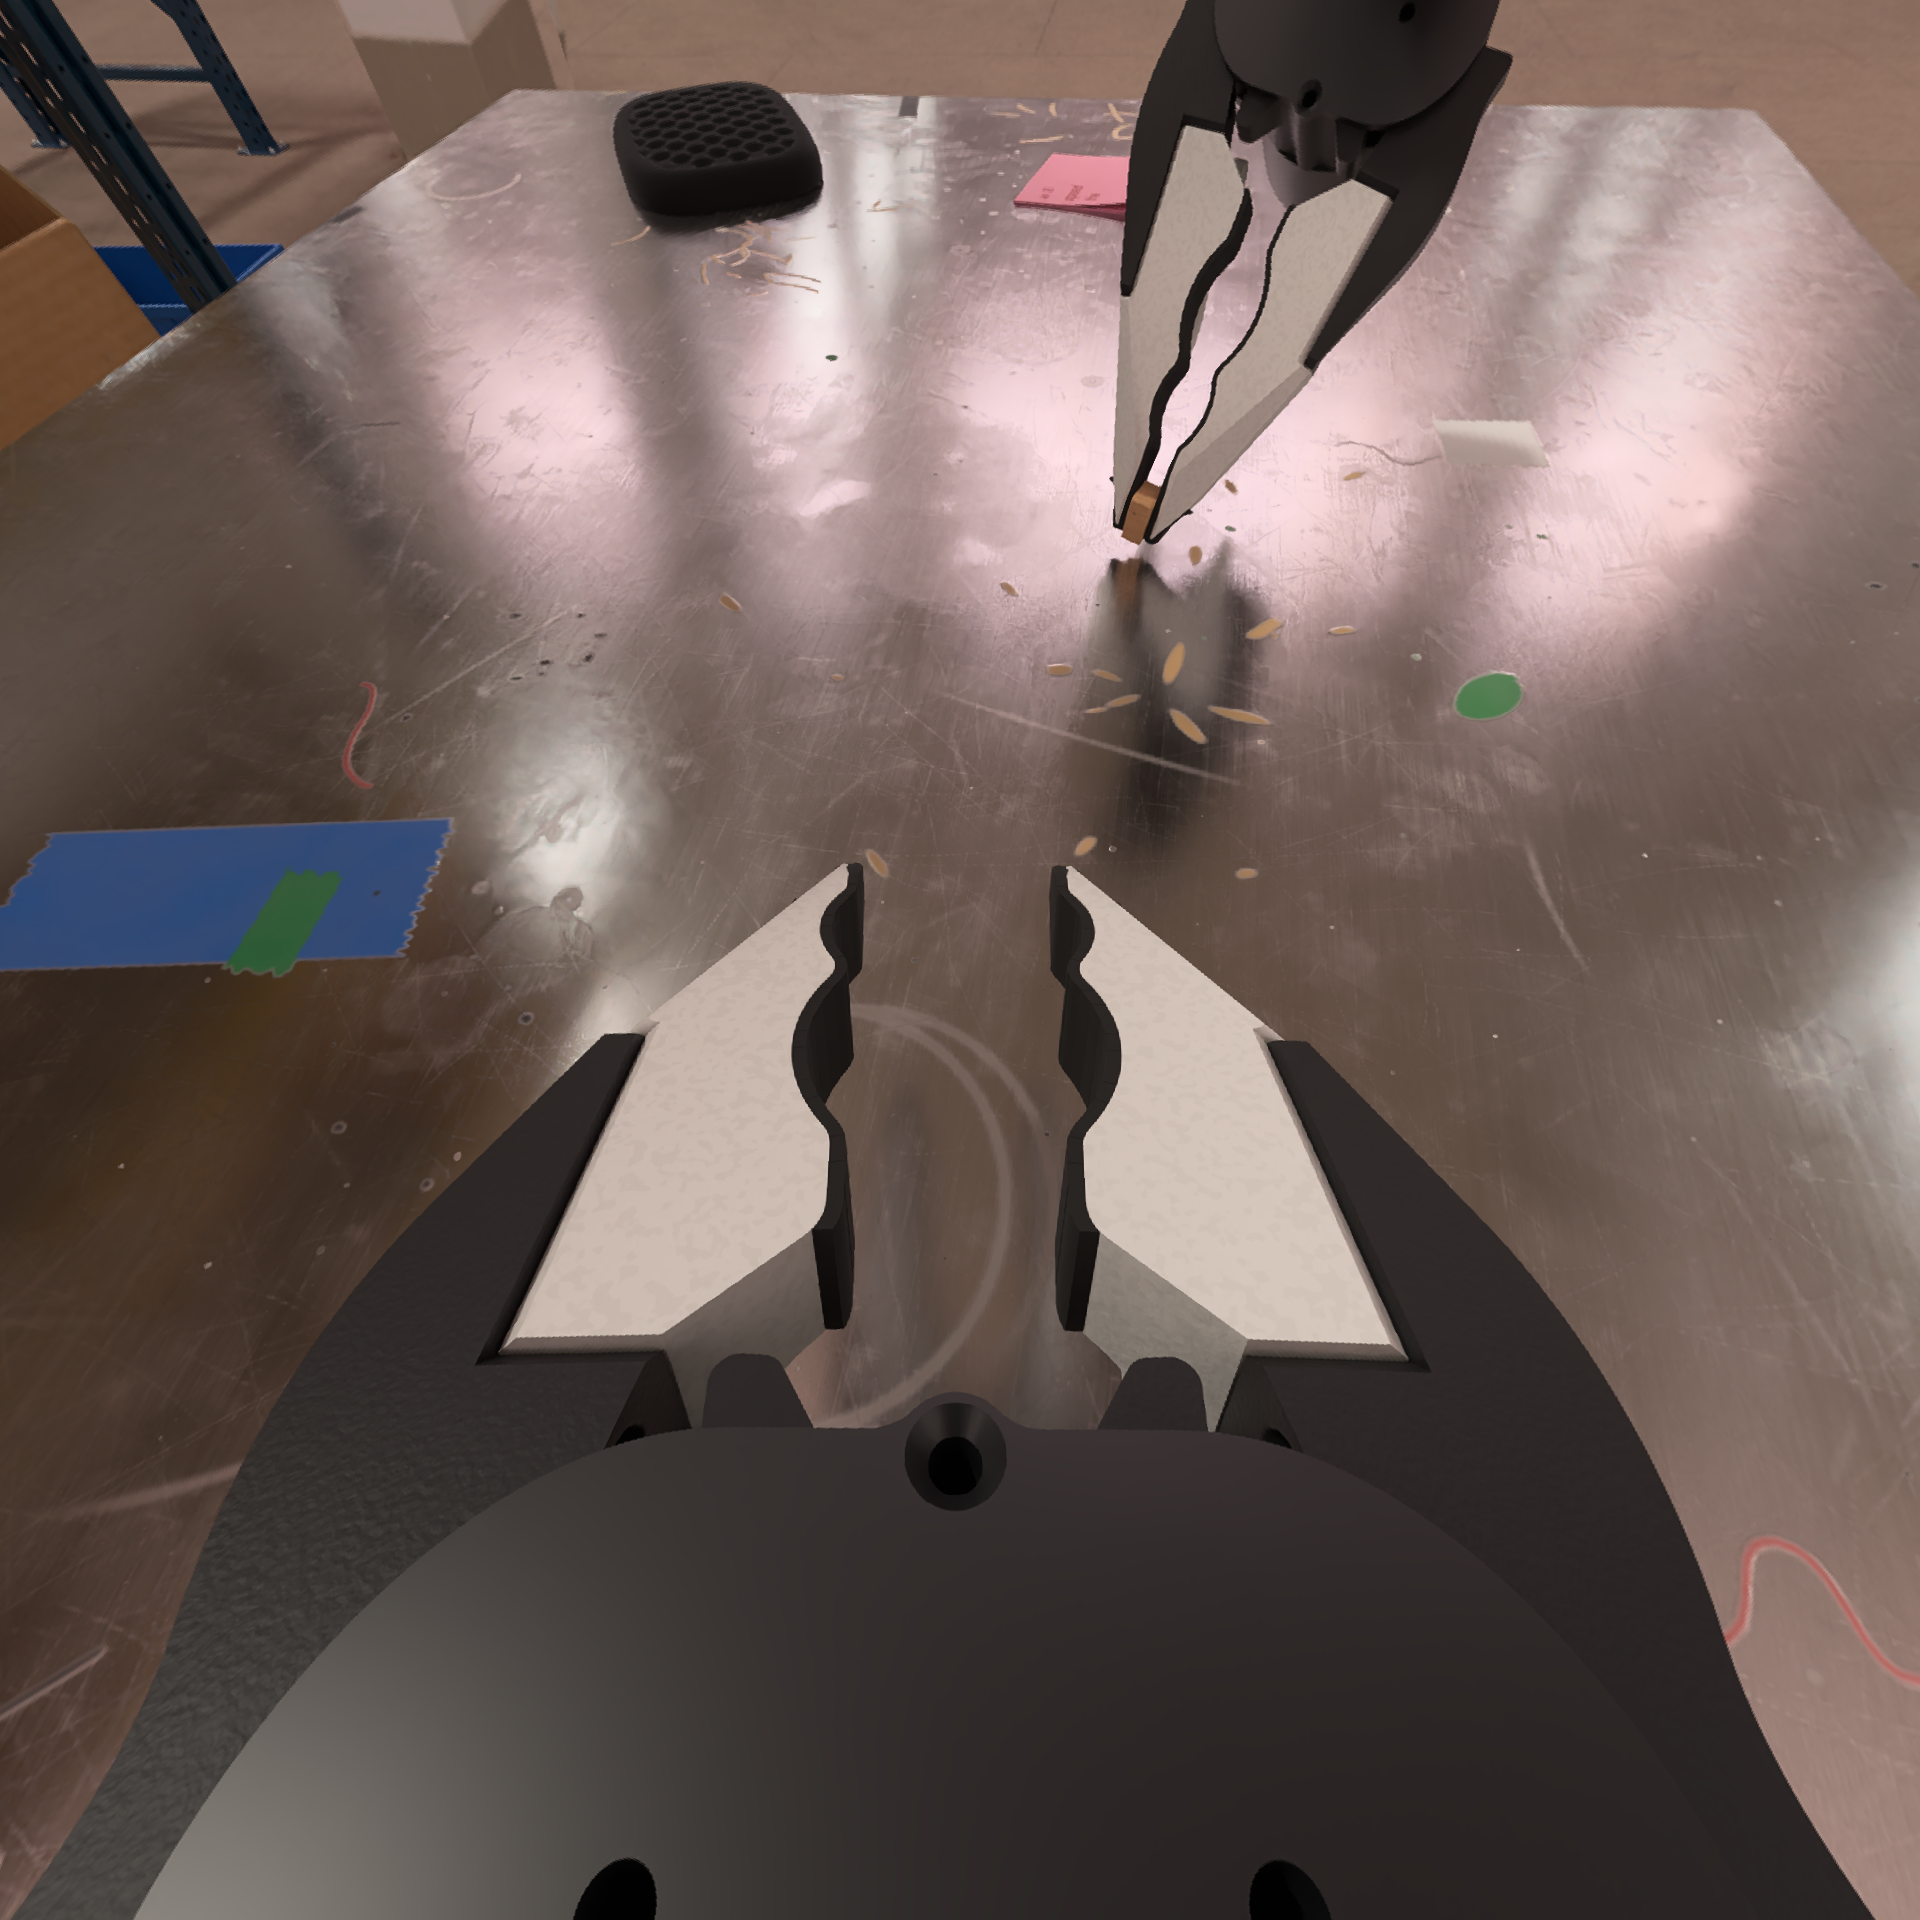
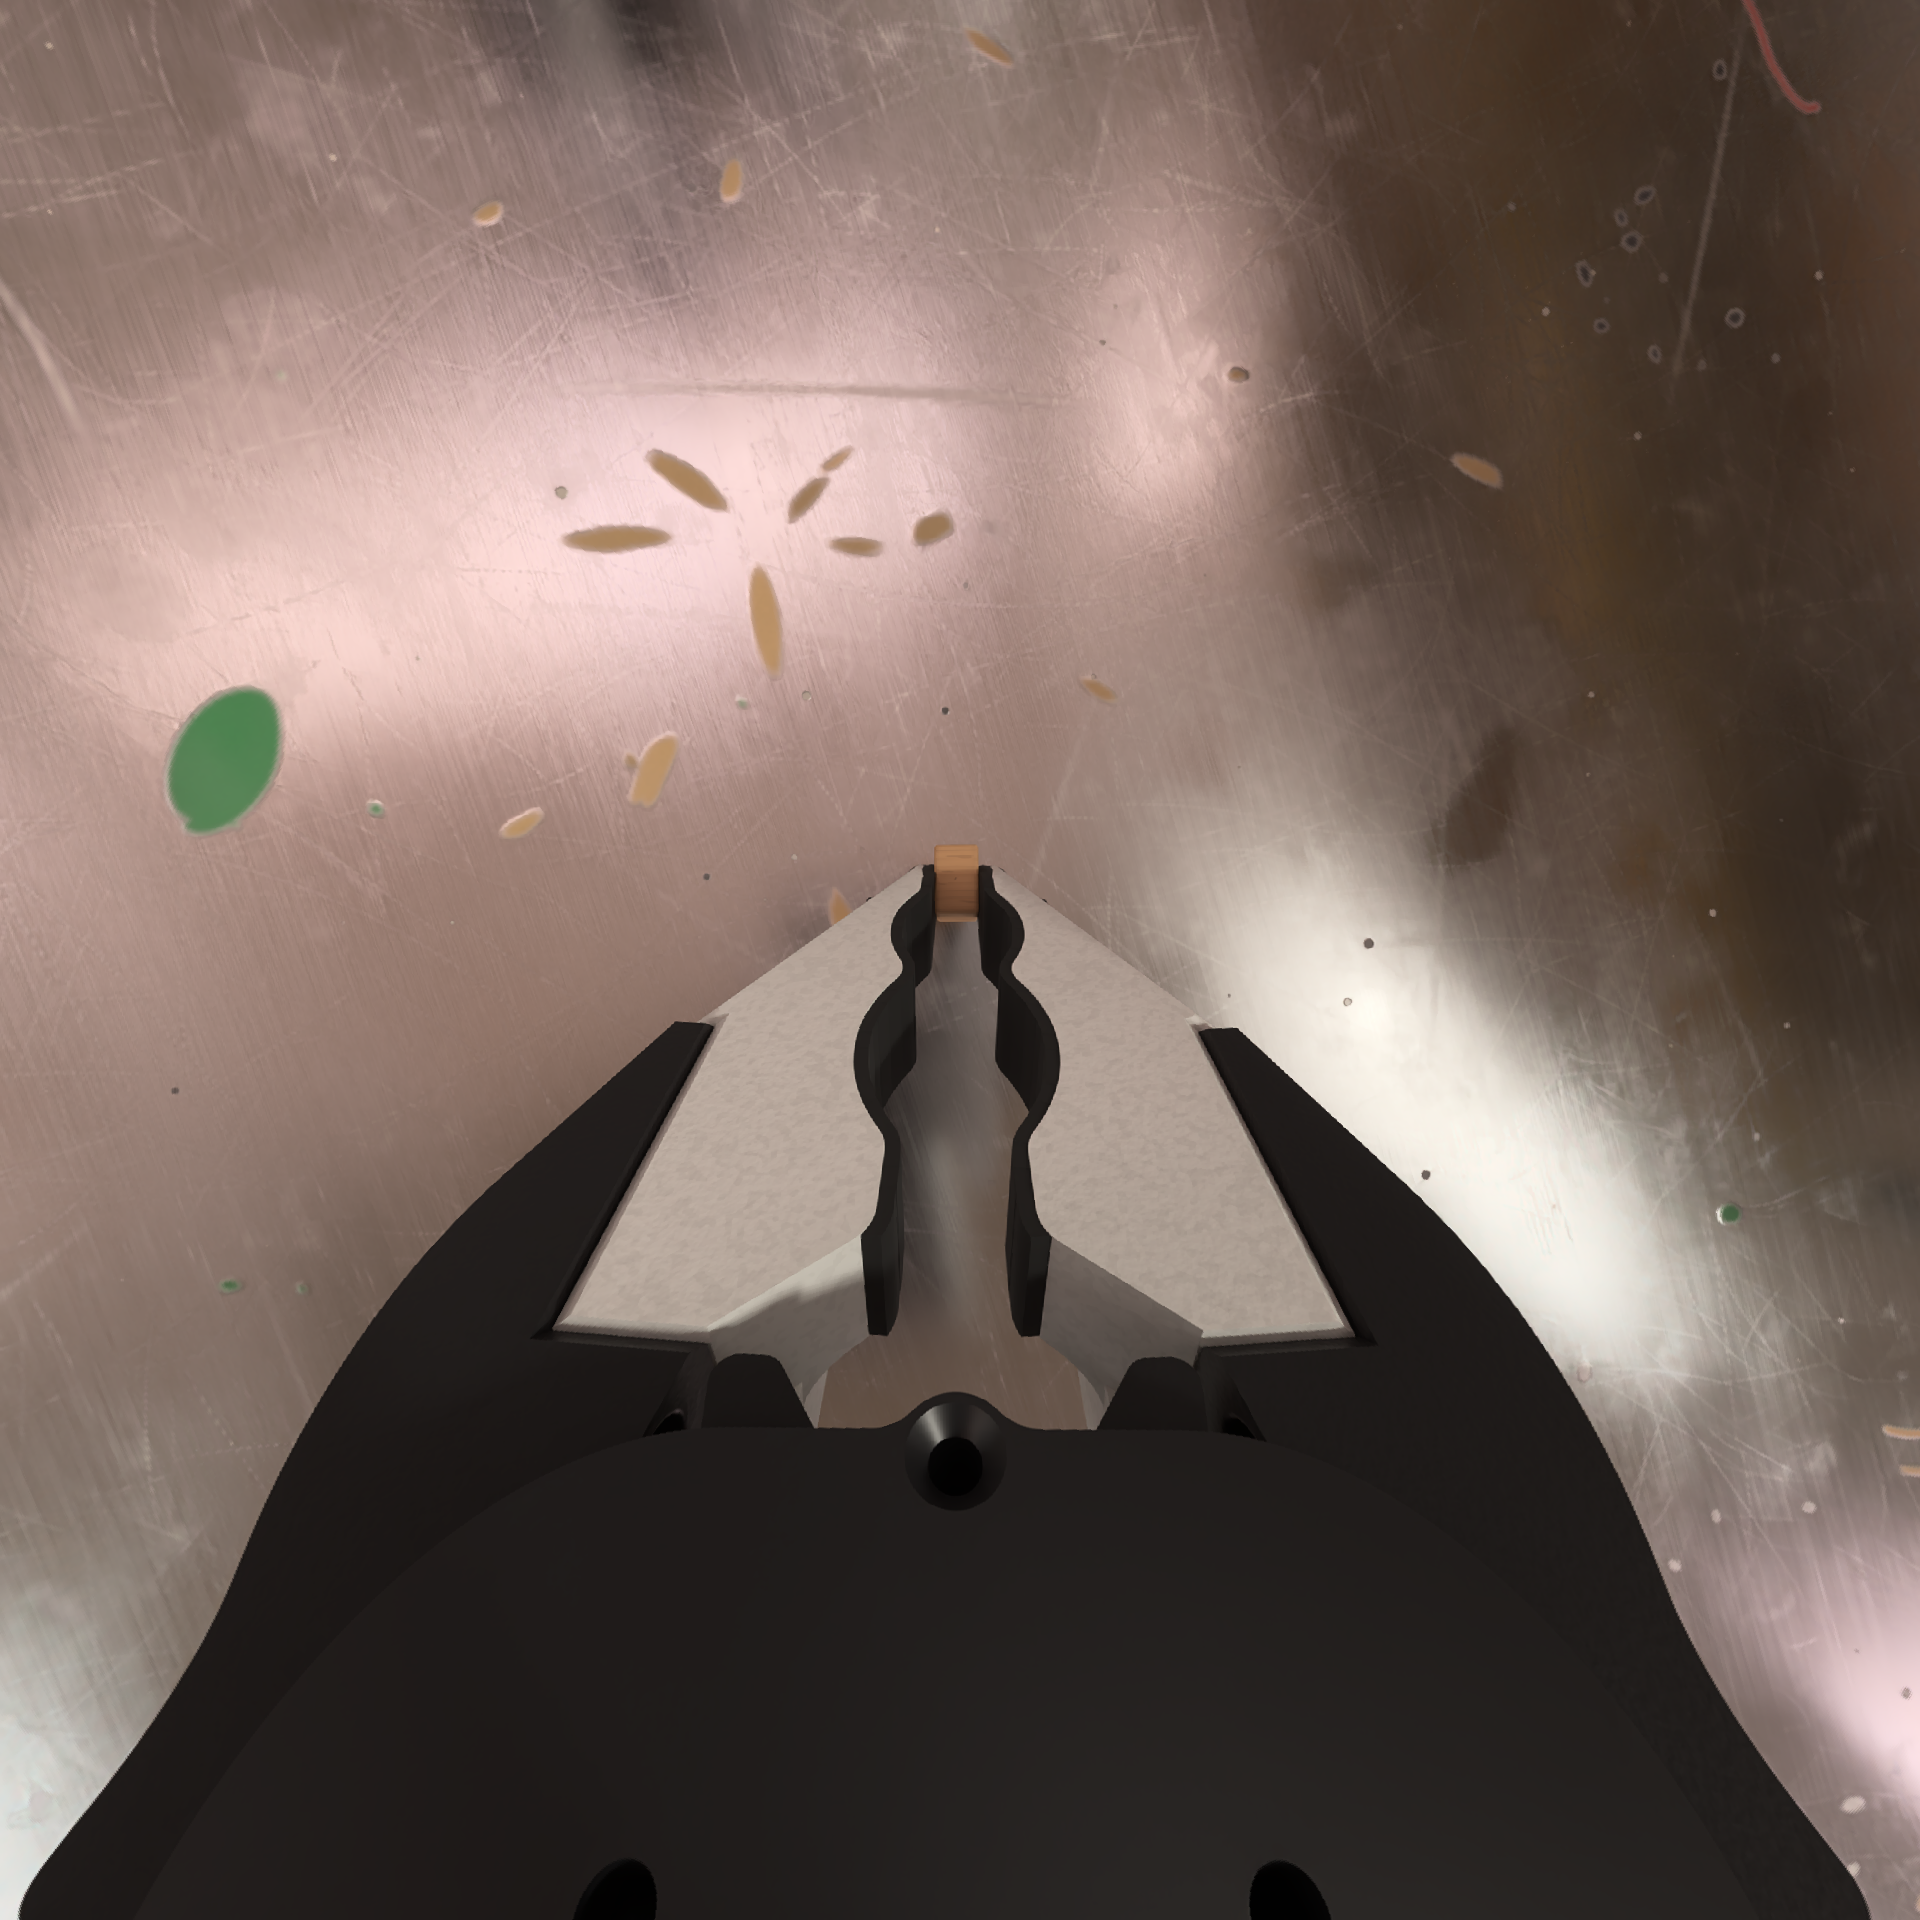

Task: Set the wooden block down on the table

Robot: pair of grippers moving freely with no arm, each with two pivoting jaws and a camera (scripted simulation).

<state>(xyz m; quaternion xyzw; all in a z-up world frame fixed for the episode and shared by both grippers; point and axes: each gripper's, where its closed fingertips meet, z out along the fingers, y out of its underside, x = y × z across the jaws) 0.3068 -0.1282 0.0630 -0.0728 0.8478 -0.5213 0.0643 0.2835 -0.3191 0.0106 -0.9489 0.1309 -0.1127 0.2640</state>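
Left gripper point(image 1: 956, 883) is idling wide apart, holding nothing. Ahead and to its right, the right gripper point(image 1: 1143, 525) is pinching the small wooden block point(image 1: 1138, 516) at its very tips, hanging just above the steel table point(image 1: 623, 520). Releasing this high, the block risks bouncing or tumbling.

Right tool point(image 2: 957, 883) pinched narrow, left tool point(image 1: 957, 883) spread apart.

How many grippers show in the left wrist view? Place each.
2. The left gripper is in the foreground, open and empty; the right gripper is farther off, right of centre, shut on the wooden block.
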